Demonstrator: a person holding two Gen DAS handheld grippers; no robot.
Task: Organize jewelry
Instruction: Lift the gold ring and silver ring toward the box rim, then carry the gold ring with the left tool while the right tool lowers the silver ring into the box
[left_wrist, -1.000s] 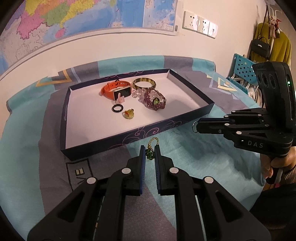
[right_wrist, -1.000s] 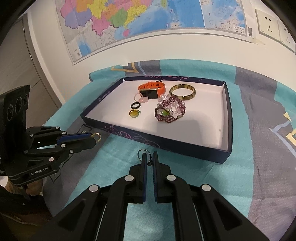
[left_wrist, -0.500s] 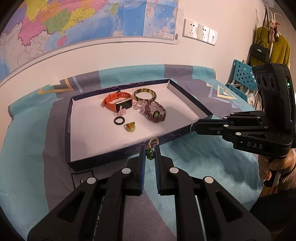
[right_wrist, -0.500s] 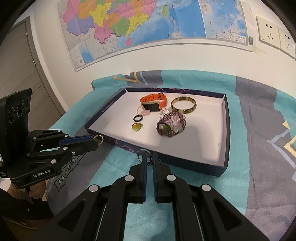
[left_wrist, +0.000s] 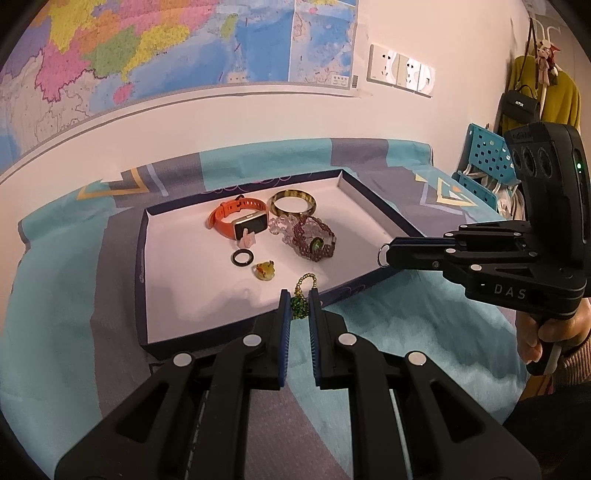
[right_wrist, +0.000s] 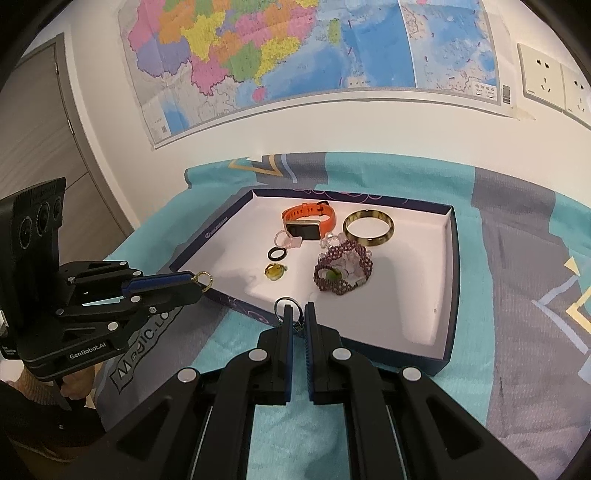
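My left gripper (left_wrist: 298, 308) is shut on a green beaded charm with a gold chain loop (left_wrist: 302, 295), held over the front rim of the dark blue tray (left_wrist: 142, 258). My right gripper (right_wrist: 298, 320) is shut on a small silver ring piece (right_wrist: 286, 304), held over the tray's front rim (right_wrist: 236, 301). In the tray lie an orange watch (left_wrist: 236, 218), a gold bangle (left_wrist: 292, 203), a purple bead bracelet (left_wrist: 314, 242), a black ring (left_wrist: 242, 257) and a yellow ring (left_wrist: 265, 270). The right gripper shows in the left wrist view (left_wrist: 391, 254); the left one shows in the right wrist view (right_wrist: 195, 284).
The tray sits on a teal and grey patterned cloth (left_wrist: 55, 295) against a white wall with a map (left_wrist: 147, 48). A blue chair (left_wrist: 484, 173) and hanging bags (left_wrist: 524, 107) stand at the right. A door (right_wrist: 40, 140) is at the left.
Both grippers have risen and moved forward toward the tray with their pieces held; they now hover over its front rim. The tray's contents have not moved.
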